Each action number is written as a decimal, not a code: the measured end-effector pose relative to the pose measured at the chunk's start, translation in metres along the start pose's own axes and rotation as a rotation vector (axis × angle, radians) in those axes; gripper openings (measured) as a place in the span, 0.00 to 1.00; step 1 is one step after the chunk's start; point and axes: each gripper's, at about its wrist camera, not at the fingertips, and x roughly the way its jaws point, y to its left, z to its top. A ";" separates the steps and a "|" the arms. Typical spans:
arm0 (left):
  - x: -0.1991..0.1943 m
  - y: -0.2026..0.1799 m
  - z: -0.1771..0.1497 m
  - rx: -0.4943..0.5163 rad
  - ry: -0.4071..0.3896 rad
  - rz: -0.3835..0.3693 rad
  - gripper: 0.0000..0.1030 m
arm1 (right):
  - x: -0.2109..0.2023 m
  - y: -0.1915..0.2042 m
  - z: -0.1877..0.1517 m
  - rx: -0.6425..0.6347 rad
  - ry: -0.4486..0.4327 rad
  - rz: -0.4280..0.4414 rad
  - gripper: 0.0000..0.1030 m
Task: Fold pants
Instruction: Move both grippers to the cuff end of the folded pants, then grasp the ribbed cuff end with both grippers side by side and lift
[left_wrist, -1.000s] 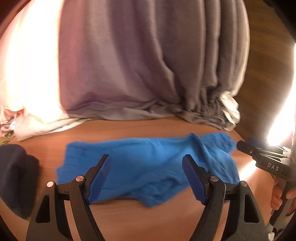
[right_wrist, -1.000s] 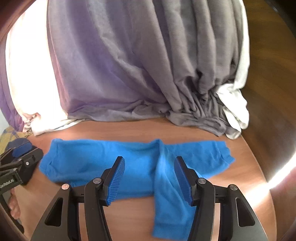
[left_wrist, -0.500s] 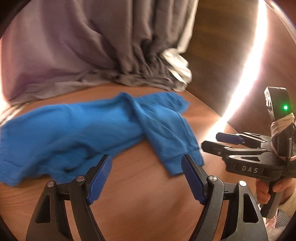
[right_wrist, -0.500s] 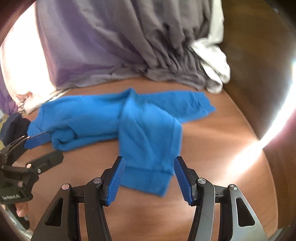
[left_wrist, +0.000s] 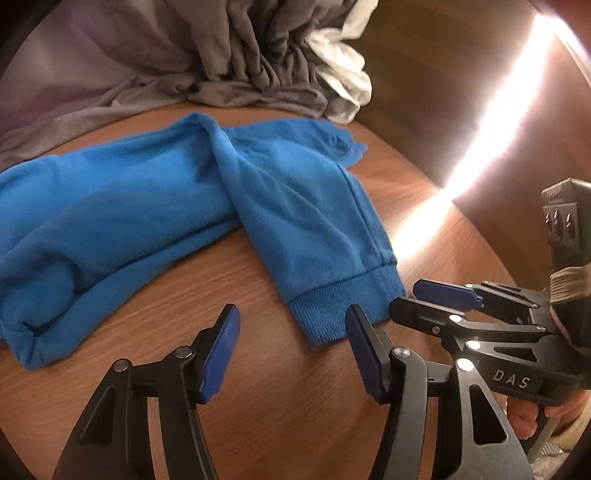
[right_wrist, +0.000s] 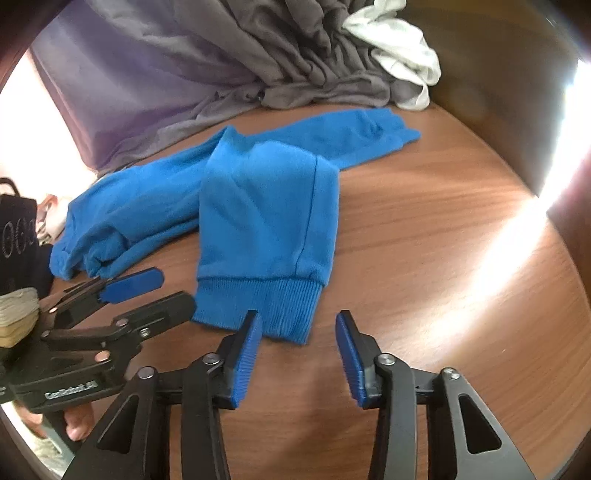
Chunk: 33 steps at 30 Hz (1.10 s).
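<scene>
Both my claws, left claw (left_wrist: 291, 347) and right claw (right_wrist: 299, 354), now gaping empty at pants (right_wrist: 266, 221) cuff (right_wrist: 258, 306), 12 o'clock; moved in from mid-garment, leg grab next.

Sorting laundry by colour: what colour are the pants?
Solid bright blue pants, ribbed cuff included; clearest in the right wrist view.

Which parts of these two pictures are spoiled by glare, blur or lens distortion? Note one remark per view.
Left wrist view: a blown-out streak of sunlight crosses the wooden table, and the far edge of the blue pants is softly blurred. Right wrist view: glare whitens the table's right side and the left border; the fisheye bends the table edge into a curve, while the ribbed cuff stays fairly sharp.
</scene>
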 end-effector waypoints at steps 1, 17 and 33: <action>0.002 -0.001 0.000 0.006 0.006 0.001 0.53 | 0.002 0.000 -0.001 0.003 0.004 0.001 0.40; 0.010 -0.012 0.002 0.077 -0.003 0.006 0.10 | 0.003 0.009 -0.001 -0.041 -0.040 -0.019 0.13; -0.024 -0.017 0.093 0.122 -0.174 -0.081 0.08 | -0.050 -0.008 0.053 0.029 -0.256 -0.036 0.12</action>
